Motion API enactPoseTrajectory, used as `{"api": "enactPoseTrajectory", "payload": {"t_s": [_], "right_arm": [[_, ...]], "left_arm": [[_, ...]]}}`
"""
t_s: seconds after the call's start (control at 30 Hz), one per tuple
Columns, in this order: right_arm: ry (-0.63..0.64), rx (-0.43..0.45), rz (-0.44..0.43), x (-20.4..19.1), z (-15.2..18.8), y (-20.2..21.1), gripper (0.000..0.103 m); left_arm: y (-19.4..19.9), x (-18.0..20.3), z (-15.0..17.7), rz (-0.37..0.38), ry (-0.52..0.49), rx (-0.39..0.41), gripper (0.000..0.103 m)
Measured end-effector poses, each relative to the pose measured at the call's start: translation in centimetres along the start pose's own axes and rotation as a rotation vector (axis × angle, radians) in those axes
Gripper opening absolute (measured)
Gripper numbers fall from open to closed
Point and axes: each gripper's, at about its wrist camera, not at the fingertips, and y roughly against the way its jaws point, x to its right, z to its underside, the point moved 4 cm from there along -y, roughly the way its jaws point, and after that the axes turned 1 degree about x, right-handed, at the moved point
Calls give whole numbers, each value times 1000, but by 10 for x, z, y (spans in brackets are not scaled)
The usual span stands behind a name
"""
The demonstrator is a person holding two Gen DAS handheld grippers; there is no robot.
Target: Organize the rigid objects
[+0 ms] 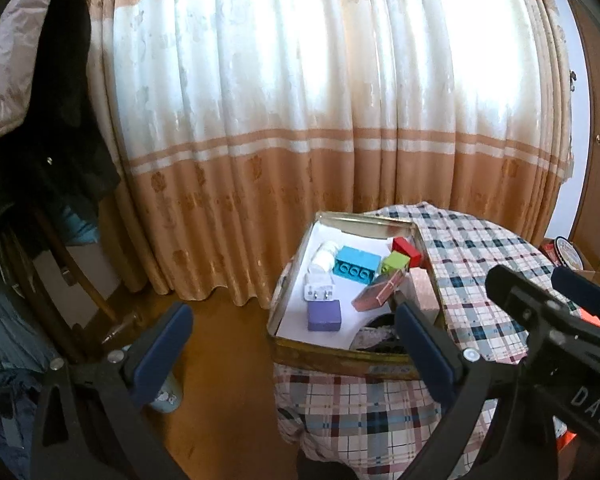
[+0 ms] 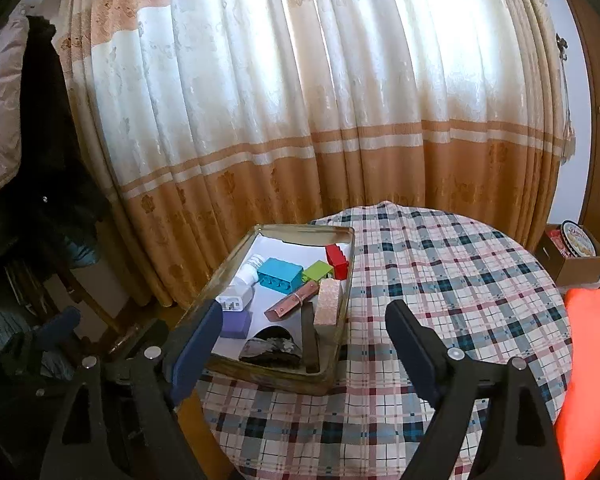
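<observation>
Both claws (image 1: 296, 336) (image 2: 306, 344) agape, seemingly empty

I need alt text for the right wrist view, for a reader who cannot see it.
An open metal tin on a plaid tablecloth holds a blue block, green block, red block, purple box and white charger. The open right gripper, empty, hovers before it; a peach curtain hangs behind.

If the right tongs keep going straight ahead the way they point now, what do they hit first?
Probably the checked tablecloth, just right of the tin tray; beyond it hangs the curtain. Depth is hard to judge.
</observation>
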Motion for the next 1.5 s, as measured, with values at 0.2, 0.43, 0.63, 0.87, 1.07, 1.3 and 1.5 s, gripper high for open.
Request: {"api": "enactPoseTrajectory", "payload": {"t_s": [0.2,0.43,0.63,0.87,1.07,1.3,1.5], "right_arm": [[9,34,7,-1,-4,11,90],[1,50,7,4,-4,12,90],[-9,66,22,12,-7,12,90],[-36,70,26,21,-7,12,90],[-33,82,28,21,-8,14,90],[-28,88,27,19,-9,14,90],[-31,89,26,18,-10,14,90]], "left_arm": [[6,-3,-4,-21,10,21,102],[7,-1,-6,-14,11,31,103],[8,5,-9,-42,-12,60,103],[2,8,-9,-53,-14,36,103],[0,7,-8,-76,-17,29,103],[-2,3,-9,-95,-9,28,103],[-4,-3,-8,-78,31,3,103]]}}
